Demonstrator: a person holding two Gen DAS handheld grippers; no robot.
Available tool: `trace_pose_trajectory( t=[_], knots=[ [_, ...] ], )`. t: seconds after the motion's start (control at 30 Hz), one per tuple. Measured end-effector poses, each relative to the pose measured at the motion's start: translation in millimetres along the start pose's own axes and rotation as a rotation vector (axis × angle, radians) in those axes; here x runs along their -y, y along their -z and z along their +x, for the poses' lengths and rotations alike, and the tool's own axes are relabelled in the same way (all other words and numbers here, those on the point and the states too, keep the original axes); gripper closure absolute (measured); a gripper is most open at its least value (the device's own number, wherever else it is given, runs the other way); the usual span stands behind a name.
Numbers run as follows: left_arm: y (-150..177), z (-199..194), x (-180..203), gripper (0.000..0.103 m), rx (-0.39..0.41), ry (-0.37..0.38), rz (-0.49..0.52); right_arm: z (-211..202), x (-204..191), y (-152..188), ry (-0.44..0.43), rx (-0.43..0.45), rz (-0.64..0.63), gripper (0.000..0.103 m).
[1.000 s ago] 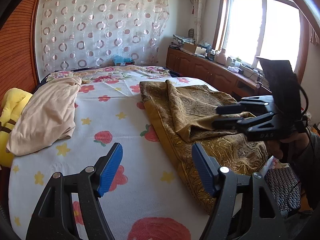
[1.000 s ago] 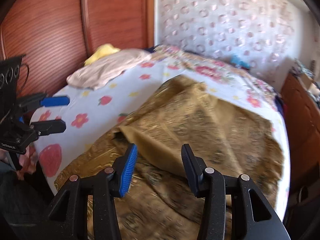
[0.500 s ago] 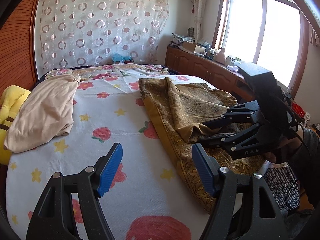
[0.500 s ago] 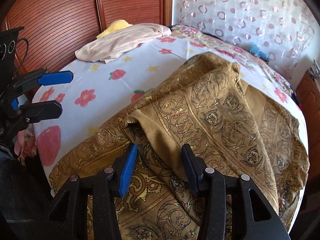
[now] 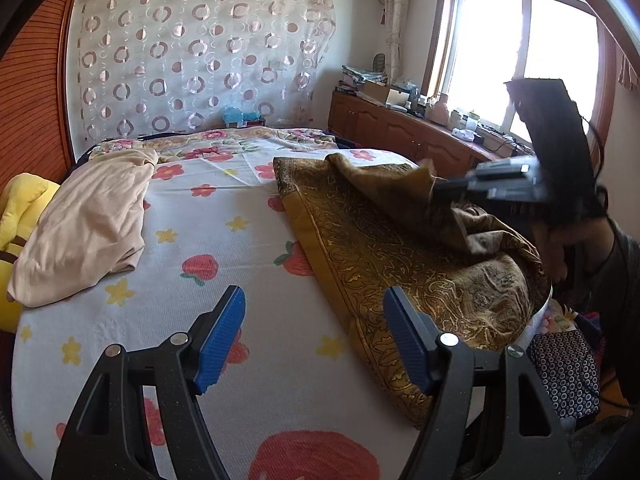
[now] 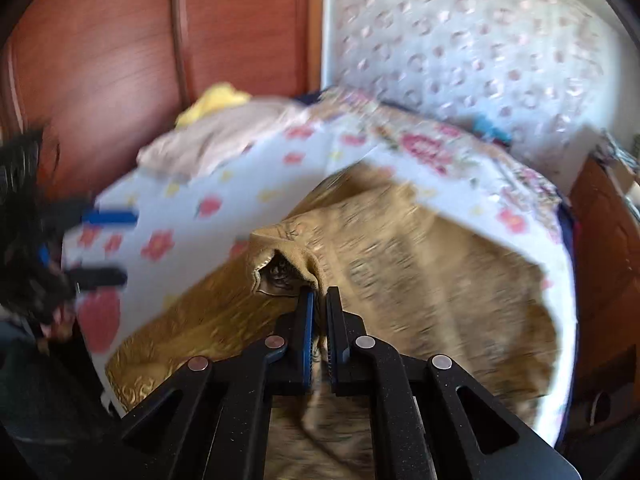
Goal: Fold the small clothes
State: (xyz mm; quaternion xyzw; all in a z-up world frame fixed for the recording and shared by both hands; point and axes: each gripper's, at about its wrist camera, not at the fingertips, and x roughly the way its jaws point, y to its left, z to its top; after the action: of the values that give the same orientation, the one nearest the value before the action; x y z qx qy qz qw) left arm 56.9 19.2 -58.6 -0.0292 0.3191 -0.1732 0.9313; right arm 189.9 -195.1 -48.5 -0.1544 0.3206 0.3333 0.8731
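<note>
A gold patterned cloth [image 5: 404, 256] lies spread on the right side of the bed, partly folded over itself. My right gripper [image 6: 319, 300] is shut on a folded corner of that gold cloth [image 6: 296, 248] and holds the corner lifted off the layer beneath. In the left wrist view the right gripper [image 5: 436, 190] shows at the right with the cloth's corner raised in it. My left gripper [image 5: 316, 336] hangs open over the flowered bed sheet [image 5: 224, 240], left of the cloth, with nothing between its blue pads.
A beige garment [image 5: 88, 220] lies at the bed's left side beside a yellow plush toy [image 5: 16, 216]. A wooden wardrobe stands on the left, a cabinet [image 5: 404, 132] with clutter under the window on the right. A patterned bag [image 5: 564, 372] sits by the bed's near right corner.
My right gripper has closed on the folded corner of the gold cloth and lifted it up. The left gripper has stayed where it was, open.
</note>
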Motion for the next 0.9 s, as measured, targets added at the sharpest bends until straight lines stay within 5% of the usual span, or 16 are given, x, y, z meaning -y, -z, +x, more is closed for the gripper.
trace_pose_trajectory(
  t=[0.17, 0.47, 0.73, 0.9],
  knots=[
    [0, 0, 0, 0.03, 0.002, 0.0, 0.0, -16, 41, -13, 0.133, 0.037, 0.035, 0.098],
    [0, 1, 2, 0.03, -0.001, 0.004, 0.003, 10, 118, -18, 0.349, -0.041, 0.206, 0.098],
    [1, 4, 8, 0.03, -0.016, 0.012, 0.02, 59, 130, -26, 0.432, -0.136, 0.281, 0.091],
    [3, 6, 15, 0.03, -0.024, 0.023, 0.03, 37, 110, -34, 0.411, -0.094, 0.261, 0.081]
  ],
)
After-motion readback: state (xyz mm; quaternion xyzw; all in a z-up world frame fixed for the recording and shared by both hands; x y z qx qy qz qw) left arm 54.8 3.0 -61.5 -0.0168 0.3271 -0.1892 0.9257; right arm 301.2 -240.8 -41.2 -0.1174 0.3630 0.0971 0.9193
